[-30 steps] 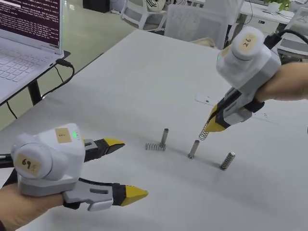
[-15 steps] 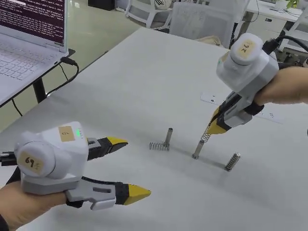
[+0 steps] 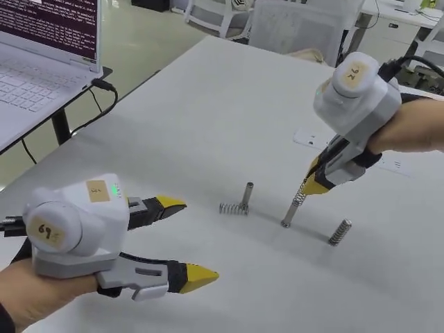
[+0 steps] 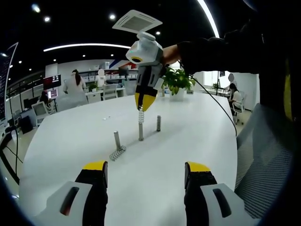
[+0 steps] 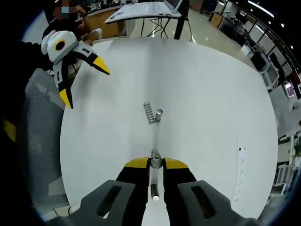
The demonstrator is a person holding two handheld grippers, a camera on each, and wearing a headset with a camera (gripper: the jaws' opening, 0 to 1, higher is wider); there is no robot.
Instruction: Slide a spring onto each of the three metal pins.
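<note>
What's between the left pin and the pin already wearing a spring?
The middle pin, with the right gripper holding a spring at its top. Clear in the head view.

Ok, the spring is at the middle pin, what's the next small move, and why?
Probably ease the right gripper down along the middle pin. The spring in its shut jaws sits with its lower end at the pin's top, roughly in line with it, and the pin below is bare.
</note>
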